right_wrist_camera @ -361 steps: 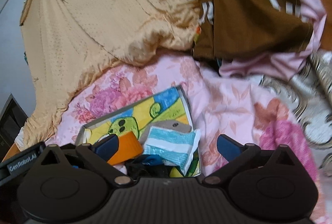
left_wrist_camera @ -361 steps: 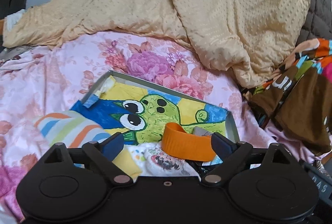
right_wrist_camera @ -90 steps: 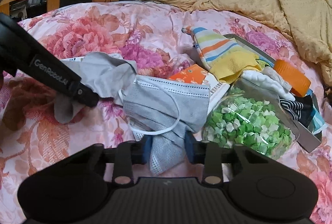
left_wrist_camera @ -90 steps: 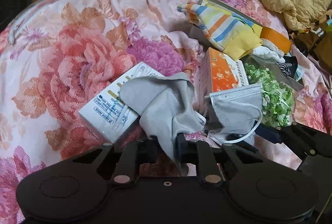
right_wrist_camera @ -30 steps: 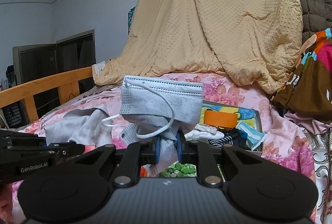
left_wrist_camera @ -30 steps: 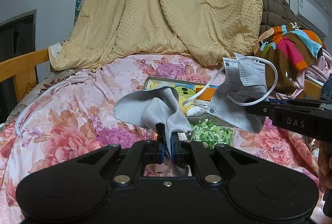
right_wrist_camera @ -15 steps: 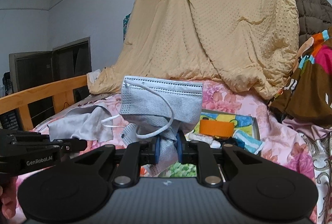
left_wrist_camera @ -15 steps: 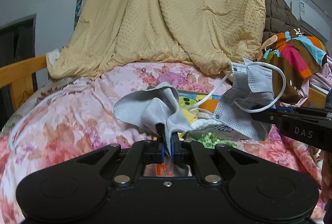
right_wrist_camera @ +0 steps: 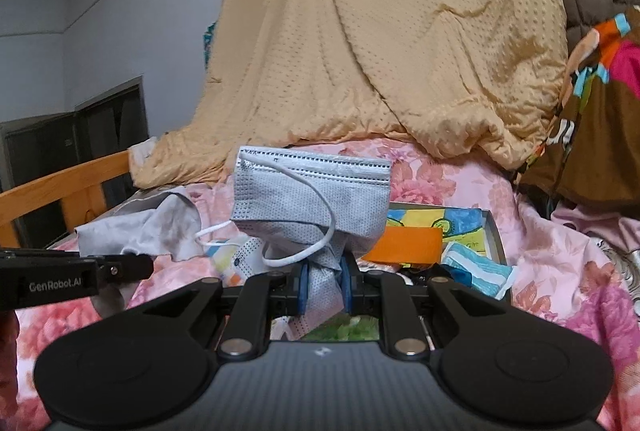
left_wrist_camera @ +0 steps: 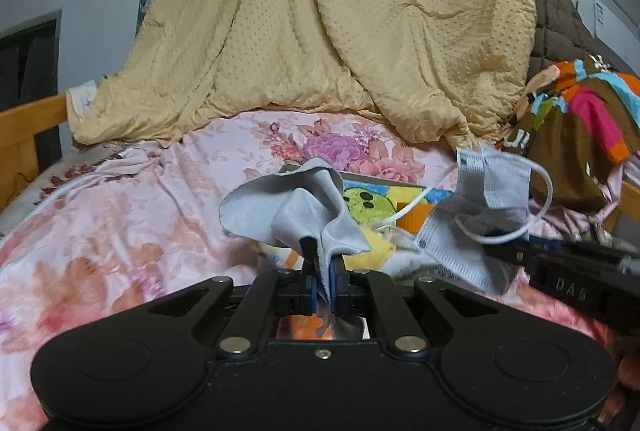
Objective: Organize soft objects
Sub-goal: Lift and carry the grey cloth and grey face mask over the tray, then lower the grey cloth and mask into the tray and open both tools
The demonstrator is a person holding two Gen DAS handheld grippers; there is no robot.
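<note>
A grey cloth (left_wrist_camera: 296, 207) is being pinched between the fingers of the left gripper (left_wrist_camera: 323, 281), which are pressed together on a lower fold so that the rest of the cloth is flaring up and sideways above them. It is being held clear of the bed (left_wrist_camera: 120, 215), probably so that it can be carried without dragging over the flowered cover.

A face mask (right_wrist_camera: 310, 201) is being gripped by the right gripper (right_wrist_camera: 323, 285), whose fingers are closed on the bunched bottom edge. The pleated body is standing up over the fingers and one ear loop (right_wrist_camera: 316, 231) is hanging down in front. In the left wrist view the mask is being held just to the right of the cloth, apart from it, with the loops swinging free; keeping the two apart is likely meant to stop the loops from catching in the cloth.

Beyond both grippers a tray (right_wrist_camera: 494, 231) with a cartoon frog print is lying on the bed, and it seems to be the collecting place: an orange band (right_wrist_camera: 408, 241) and a striped blue-and-white packet (right_wrist_camera: 478, 271) are already being kept in it, with other small items hard to make out. A yellow blanket (left_wrist_camera: 340, 31) is being draped high behind, and mixed clothes (left_wrist_camera: 576, 135) are piled at the right.

Both soft things are judged to be on their way to the tray. The loose loops could snag on the tray rim when the mask is being lowered.
</note>
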